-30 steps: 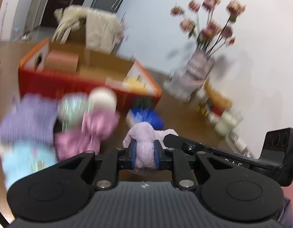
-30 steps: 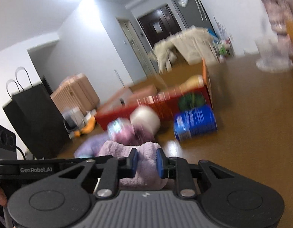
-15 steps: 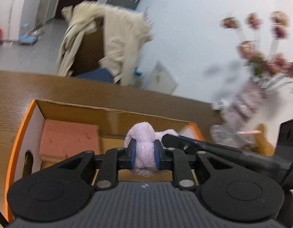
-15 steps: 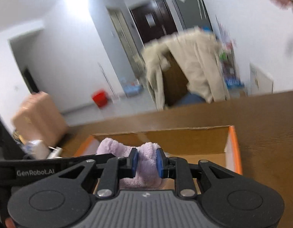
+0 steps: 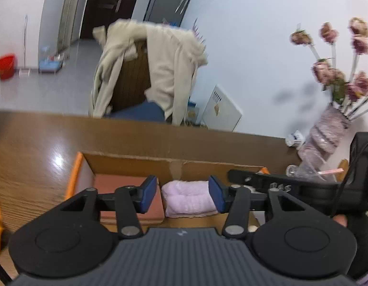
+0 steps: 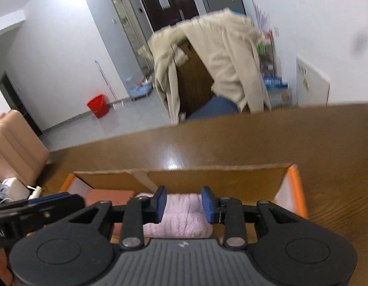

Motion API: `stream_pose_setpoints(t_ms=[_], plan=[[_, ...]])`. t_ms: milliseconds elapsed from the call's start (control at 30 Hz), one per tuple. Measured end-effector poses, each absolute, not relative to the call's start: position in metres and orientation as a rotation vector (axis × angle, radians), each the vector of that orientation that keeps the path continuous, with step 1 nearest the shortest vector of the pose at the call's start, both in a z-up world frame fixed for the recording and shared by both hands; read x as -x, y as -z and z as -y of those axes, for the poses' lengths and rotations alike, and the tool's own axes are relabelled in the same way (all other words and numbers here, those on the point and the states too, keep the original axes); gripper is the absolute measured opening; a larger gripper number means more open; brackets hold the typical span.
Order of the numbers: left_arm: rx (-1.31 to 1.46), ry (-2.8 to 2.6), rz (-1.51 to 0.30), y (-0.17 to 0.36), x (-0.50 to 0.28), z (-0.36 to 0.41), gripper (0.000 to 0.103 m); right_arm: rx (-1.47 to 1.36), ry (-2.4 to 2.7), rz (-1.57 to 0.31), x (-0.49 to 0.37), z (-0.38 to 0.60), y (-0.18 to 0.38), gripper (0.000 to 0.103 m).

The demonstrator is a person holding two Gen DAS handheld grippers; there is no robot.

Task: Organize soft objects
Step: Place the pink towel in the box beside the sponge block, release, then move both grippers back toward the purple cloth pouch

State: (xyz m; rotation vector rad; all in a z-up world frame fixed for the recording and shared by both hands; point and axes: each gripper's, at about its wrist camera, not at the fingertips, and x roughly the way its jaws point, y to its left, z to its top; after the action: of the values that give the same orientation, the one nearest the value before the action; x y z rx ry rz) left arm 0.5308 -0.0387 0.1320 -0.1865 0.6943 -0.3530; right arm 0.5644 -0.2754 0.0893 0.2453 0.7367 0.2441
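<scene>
**Ana:** While both grippers hang over the cardboard box (image 5: 174, 166), start with the left wrist view: what has the left gripper (image 5: 182, 194) got?

**Ben:** Nothing gripped. Its jaws are opening, roughly half apart, and the pink towel (image 5: 188, 201) lies between them with a clear gap at the left pad; at the right pad I can't tell if it touches. The towel sits down inside the box, beside a reddish-brown block (image 5: 121, 181). I'd say the fingers part here so the towel drops into the free space next to that block.

**Ana:** Anything in the way?

**Ben:** The right gripper's arm (image 5: 267, 181) crosses close on the right, so the two tools crowd each other. A vase of flowers (image 5: 324, 140) stands on the table (image 5: 40, 143) past the box, well apart.

**Ana:** And the right wrist view?

**Ben:** The right gripper (image 6: 184, 205) is opening too, narrower. The pink towel (image 6: 181, 212) fills the space between its pads; whether they press on it I can't tell. The box wall (image 6: 207, 178) stands just behind, and the left gripper (image 6: 48, 202) pokes in at the left edge. A chair with a coat (image 6: 207, 59) waits beyond the table
</scene>
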Motion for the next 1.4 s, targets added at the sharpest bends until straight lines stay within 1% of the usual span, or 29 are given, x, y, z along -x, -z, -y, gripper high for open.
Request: stream_pose_setpoints(t_ms=[33,100,133,167,300,433,500,567,633,667,700,733,833,867,933,1067,1233,1400], plan=[[0.171,0.352,-0.674,-0.142,-0.519,0.036,0.054,-0.234,-0.255,-0.719,-0.555,0.279,-0.100,0.033],[0.136,0.351,-0.641,-0.160,-0.495,0.034,0.060,-0.201,-0.266,-0.679,-0.529,0.287,-0.121,0.037],[0.122,0.349,-0.625,-0.168,-0.483,0.032,0.061,-0.179,-0.268,-0.656,-0.514,0.289,-0.133,0.040],[0.110,0.345,-0.609,-0.175,-0.471,0.030,0.063,-0.159,-0.274,-0.635,-0.499,0.292,-0.142,0.040],[0.069,0.335,-0.548,-0.200,-0.415,0.018,0.074,-0.108,-0.283,-0.557,-0.435,0.306,-0.175,0.046],[0.040,0.331,-0.504,-0.211,-0.363,0.009,0.078,-0.057,-0.274,-0.474,-0.372,0.313,-0.196,0.052],[0.024,0.329,-0.476,-0.210,-0.334,0.004,0.084,-0.039,-0.275,-0.430,-0.339,0.315,-0.200,0.056],[0.011,0.320,-0.450,-0.205,-0.306,0.000,0.085,-0.029,-0.281,-0.390,-0.307,0.315,-0.201,0.057],[-0.006,0.320,-0.420,-0.196,-0.274,-0.005,0.087,-0.025,-0.288,-0.361,-0.279,0.313,-0.196,0.058],[-0.013,0.314,-0.403,-0.190,-0.258,-0.008,0.091,-0.019,-0.290,-0.344,-0.263,0.311,-0.191,0.059],[-0.022,0.310,-0.381,-0.182,-0.238,-0.010,0.096,-0.009,-0.296,-0.327,-0.248,0.309,-0.186,0.061],[-0.026,0.306,-0.365,-0.175,-0.222,-0.012,0.097,0.005,-0.302,-0.312,-0.232,0.306,-0.180,0.064],[-0.033,0.303,-0.342,-0.150,-0.176,-0.021,0.098,0.053,-0.303,-0.269,-0.186,0.293,-0.158,0.068],[-0.028,0.306,-0.333,-0.141,-0.161,-0.024,0.100,0.068,-0.306,-0.256,-0.172,0.288,-0.150,0.069],[-0.003,0.300,-0.331,-0.125,-0.135,-0.033,0.101,0.087,-0.304,-0.240,-0.143,0.279,-0.131,0.073],[0.094,0.276,-0.347,-0.096,-0.090,-0.052,0.101,0.066,-0.313,-0.256,-0.096,0.264,-0.094,0.076],[0.097,0.255,-0.365,-0.085,-0.079,-0.063,0.102,0.063,-0.386,-0.313,-0.077,0.244,-0.073,0.076],[0.131,0.246,-0.411,-0.068,-0.097,-0.066,0.102,0.049,-0.413,-0.348,-0.089,0.231,-0.062,0.075]])
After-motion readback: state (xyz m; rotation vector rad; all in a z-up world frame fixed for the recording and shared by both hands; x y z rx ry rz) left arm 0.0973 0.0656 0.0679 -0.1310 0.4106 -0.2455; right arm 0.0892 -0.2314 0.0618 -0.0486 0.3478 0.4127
